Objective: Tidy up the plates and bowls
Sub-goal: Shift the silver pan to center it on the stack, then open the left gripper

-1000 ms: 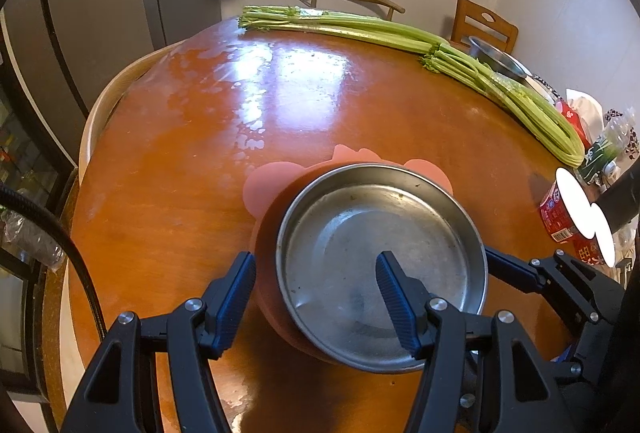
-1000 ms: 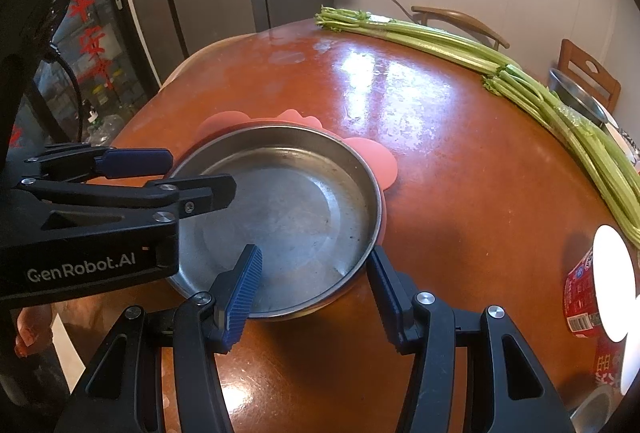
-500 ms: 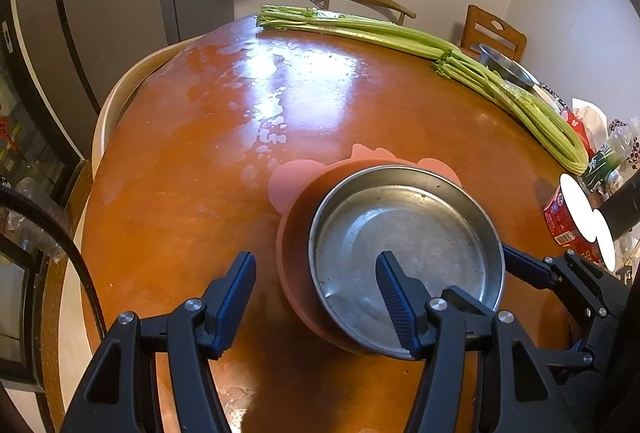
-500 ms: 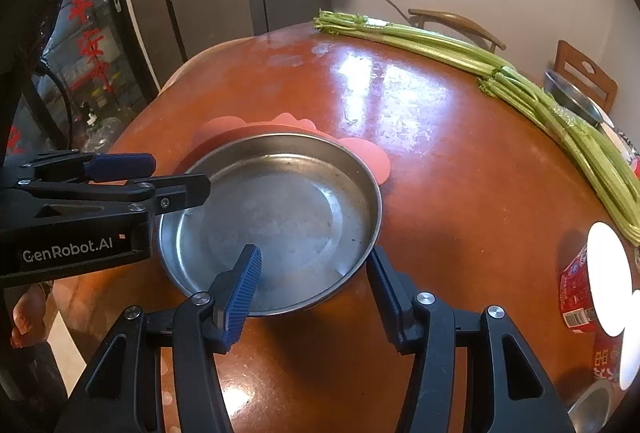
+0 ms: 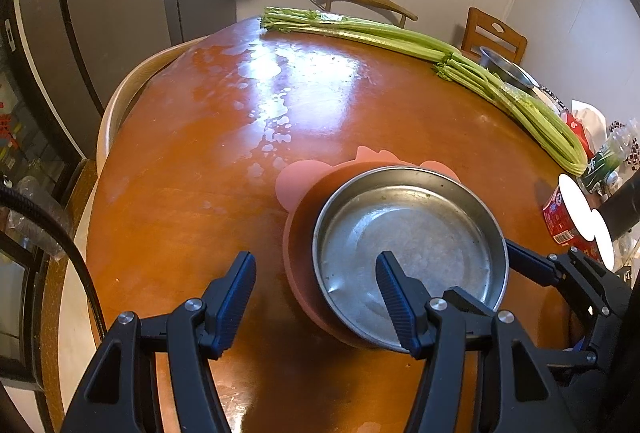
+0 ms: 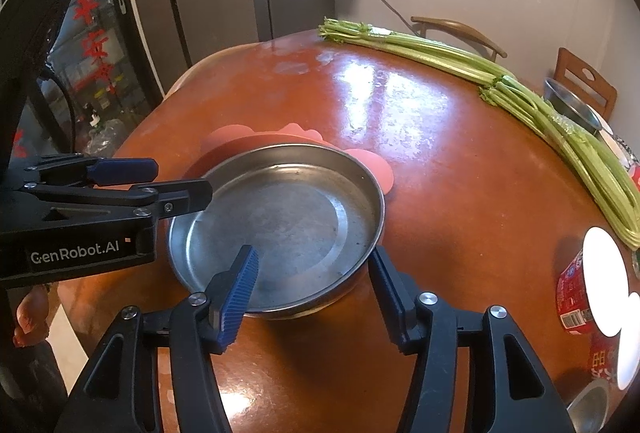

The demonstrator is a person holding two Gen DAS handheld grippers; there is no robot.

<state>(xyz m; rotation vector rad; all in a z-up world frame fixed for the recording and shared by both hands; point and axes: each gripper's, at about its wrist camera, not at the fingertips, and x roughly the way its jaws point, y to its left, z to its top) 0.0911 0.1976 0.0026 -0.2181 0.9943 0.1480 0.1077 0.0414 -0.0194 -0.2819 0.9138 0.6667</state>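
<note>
The left gripper (image 5: 316,297) points down at a slant toward the near edge of the table (image 5: 200,173). Its jaws stand apart and nothing is pressed between them; the right-hand finger (image 5: 394,293) hangs over the inside of the metal pan (image 5: 408,241), the other finger over bare table. The right gripper (image 6: 314,285) also points down at a slant. Its jaws are opening. The near rim of the pan is between them, and the pads do not press on it. The two grippers are close together at the pan's near side.
</note>
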